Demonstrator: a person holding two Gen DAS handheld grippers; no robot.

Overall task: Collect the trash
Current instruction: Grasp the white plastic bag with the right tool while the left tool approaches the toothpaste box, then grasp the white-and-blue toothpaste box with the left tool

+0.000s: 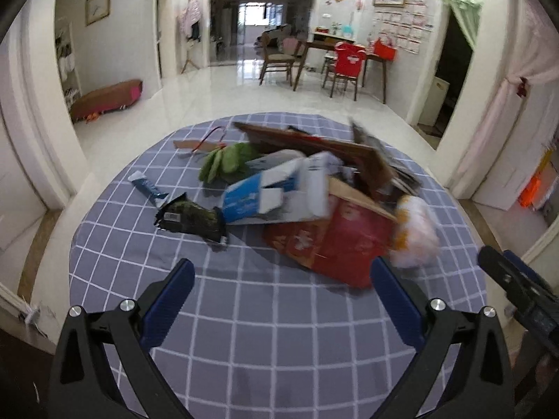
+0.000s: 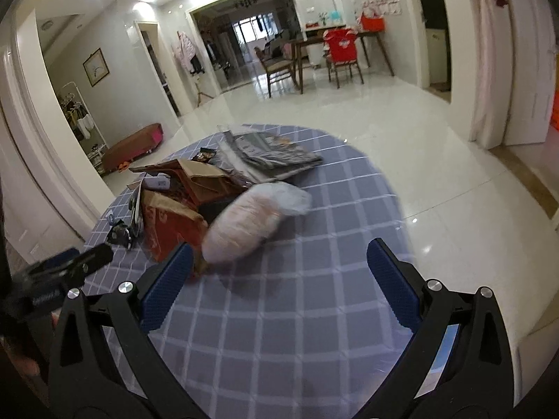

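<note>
A heap of trash lies on a round table with a blue checked cloth [image 1: 244,331]. In it are a red carton [image 1: 335,244], a blue-and-white box [image 1: 276,192], a dark green wrapper [image 1: 190,216], a blue sachet [image 1: 148,185], a green bag [image 1: 227,160], brown cardboard [image 1: 314,146] and a pale plastic bag [image 1: 415,230]. My left gripper [image 1: 283,296] hangs open just short of the red carton, holding nothing. My right gripper [image 2: 279,276] is open over bare cloth, its left finger close to the red carton [image 2: 167,227] and the pale plastic bag [image 2: 251,220].
Grey plastic packaging [image 2: 272,153] lies at the far side of the table. Beyond is a glossy white floor [image 1: 227,94], a dining table with chairs [image 1: 346,63] and a low brown bench [image 1: 104,99]. The other gripper [image 1: 517,293] shows at the right edge.
</note>
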